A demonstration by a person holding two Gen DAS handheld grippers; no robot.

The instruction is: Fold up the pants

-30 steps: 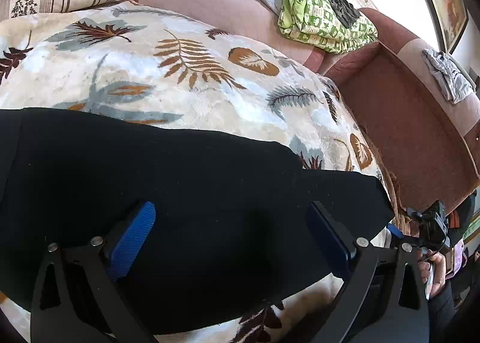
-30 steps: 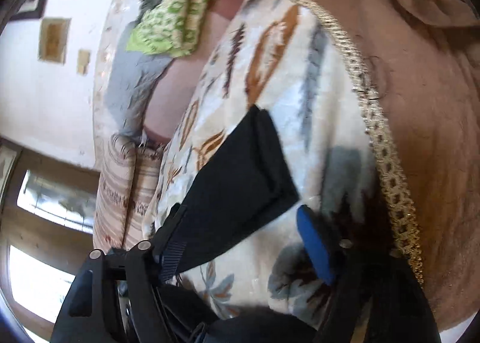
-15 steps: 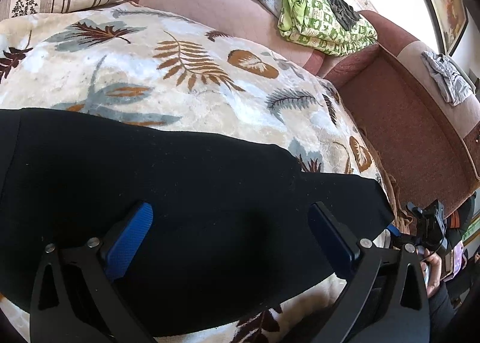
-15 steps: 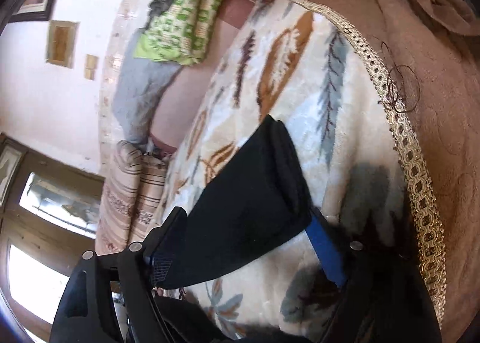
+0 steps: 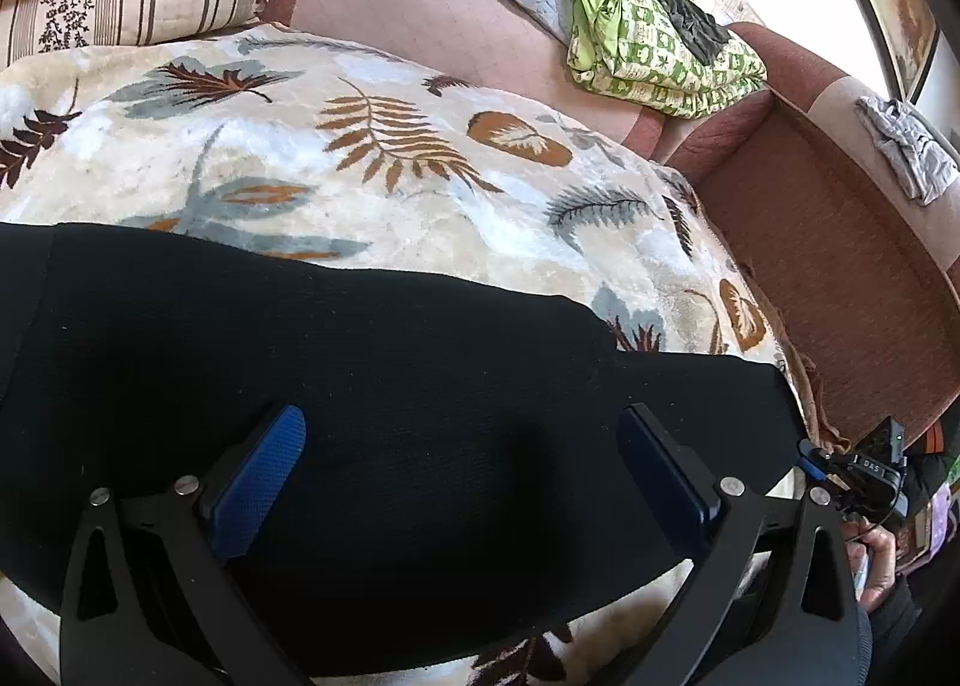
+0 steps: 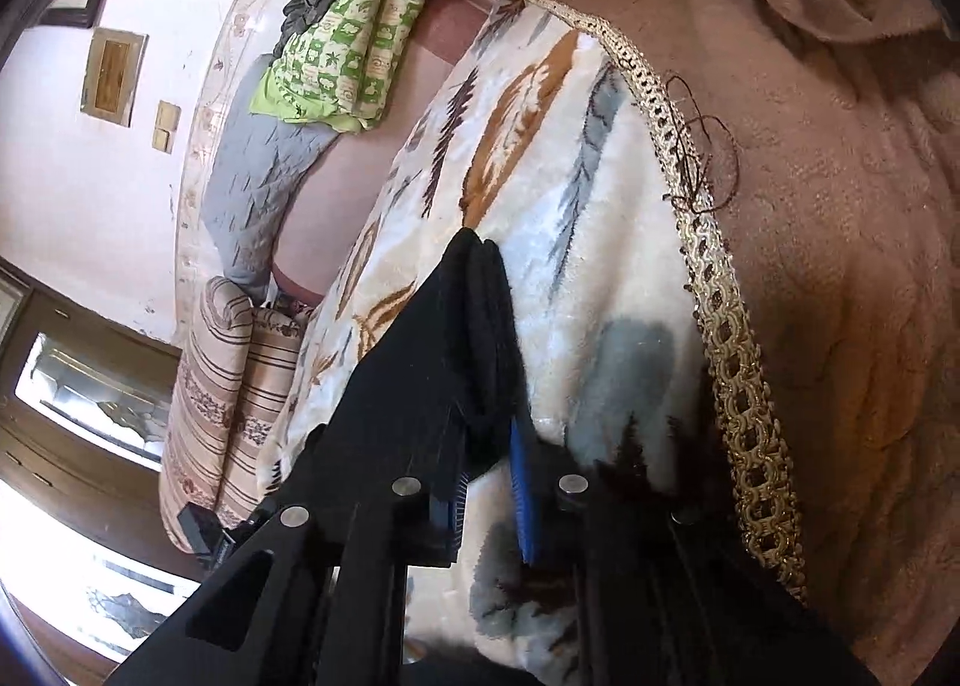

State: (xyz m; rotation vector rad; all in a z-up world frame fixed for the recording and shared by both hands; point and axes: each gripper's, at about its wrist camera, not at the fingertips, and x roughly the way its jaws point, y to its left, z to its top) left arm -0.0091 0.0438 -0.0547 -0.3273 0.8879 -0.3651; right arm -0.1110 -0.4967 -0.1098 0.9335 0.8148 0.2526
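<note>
Pants (image 5: 372,386): lying flat on leaf-print blanket (image 5: 384,164), black, spreading across it.
Right tool (image 6: 486,482): clenching on bunched pants edge (image 6: 480,326), layers pinched together.
Left tool (image 5: 462,470): gaping wide, hovering over cloth, grasping nothing.
Advice: keeping all layers pinched, lifting evenly, carrying edge across without dragging blanket.

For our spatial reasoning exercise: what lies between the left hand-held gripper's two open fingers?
Only the black pants, lying flat on the leaf-print blanket, fill the gap of the left hand-held gripper; the left wrist view shows this.
</note>
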